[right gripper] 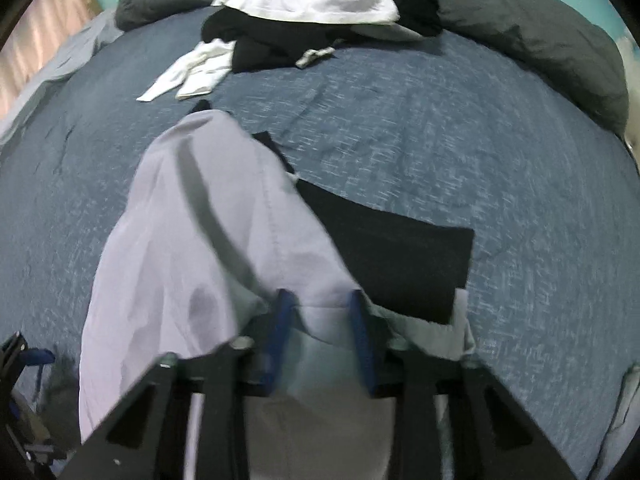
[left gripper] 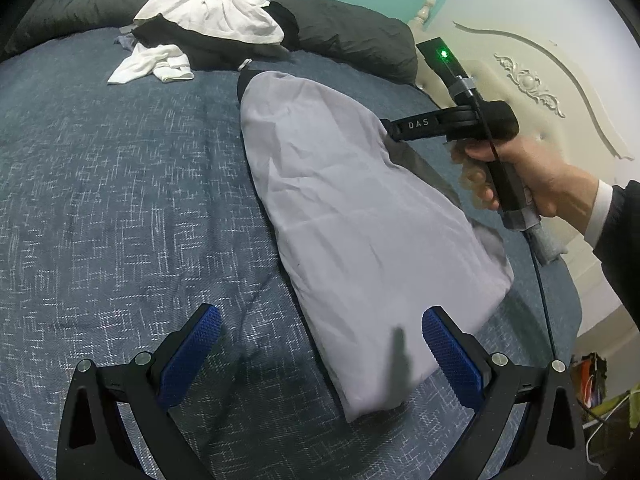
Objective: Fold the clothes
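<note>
A pale lavender-grey garment of thin cloth (left gripper: 360,240) lies lengthwise on a bed w/ a blue-grey woven cover (left gripper: 120,200), narrow end toward the pillows, broad end near the bed's foot edge. The left hand-held gripper (left gripper: 322,326) hangs above the garment's near corner, blue pads spread wide, nothing between them. The right hand-held gripper (right gripper: 322,306), held in a person's hand (left gripper: 532,176) w/ dark sleeve and white cuff, has its blue pads close together w/ a fold of the garment's right edge between them; whether they press on it can't be told. A flat black cloth panel (right gripper: 396,252) shows just beside that edge. Open cover to the left and right; a heap of white and black clothes (left gripper: 208,28) sits well apart, by the dark grey pillows (left gripper: 352,36). Cream carved headboard (left gripper: 532,80) at right.
</note>
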The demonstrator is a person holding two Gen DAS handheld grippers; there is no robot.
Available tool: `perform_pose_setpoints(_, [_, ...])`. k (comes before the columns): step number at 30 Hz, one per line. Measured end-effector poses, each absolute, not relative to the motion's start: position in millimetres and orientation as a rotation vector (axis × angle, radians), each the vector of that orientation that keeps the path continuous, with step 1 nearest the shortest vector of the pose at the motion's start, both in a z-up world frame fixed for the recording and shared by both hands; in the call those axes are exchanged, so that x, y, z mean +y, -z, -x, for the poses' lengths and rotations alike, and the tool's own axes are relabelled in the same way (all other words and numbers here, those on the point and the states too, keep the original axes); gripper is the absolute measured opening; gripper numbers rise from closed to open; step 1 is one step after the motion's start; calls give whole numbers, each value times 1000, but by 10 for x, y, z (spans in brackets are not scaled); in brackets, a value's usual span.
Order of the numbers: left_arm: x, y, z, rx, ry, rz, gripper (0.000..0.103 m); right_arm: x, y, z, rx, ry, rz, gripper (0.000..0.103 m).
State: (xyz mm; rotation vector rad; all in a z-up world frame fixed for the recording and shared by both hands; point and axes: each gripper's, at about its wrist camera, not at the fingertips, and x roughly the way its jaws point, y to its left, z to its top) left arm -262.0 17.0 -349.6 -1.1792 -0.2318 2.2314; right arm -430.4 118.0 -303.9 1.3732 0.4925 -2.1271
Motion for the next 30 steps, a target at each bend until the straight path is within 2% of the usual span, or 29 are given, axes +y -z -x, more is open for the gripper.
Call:
perform_pose_setpoints(3, [168,3503,2616,-228,-2229,1179,103,1142,3033,4268,532,2135,-1352,5])
perform_pose_setpoints(9, [182,3558,2610,-215,-2221,1196,103,1292,2826,4300,452,2203,-1288,2])
perform_pose_setpoints(19, [211,3569,2594,-206,-2221,1198,103,1686,2653,4587,104,2306,-1316,2])
perform_pose_setpoints(28, [182,3571,2602,-208,-2221,1204,103,1985,2619,4847,-311,2245,-1336,1])
perform_pose_setpoints(30, [176,3563,2591,-208,-2219,1203,103,1988,2584,4850,-300,2213,-1361,3])
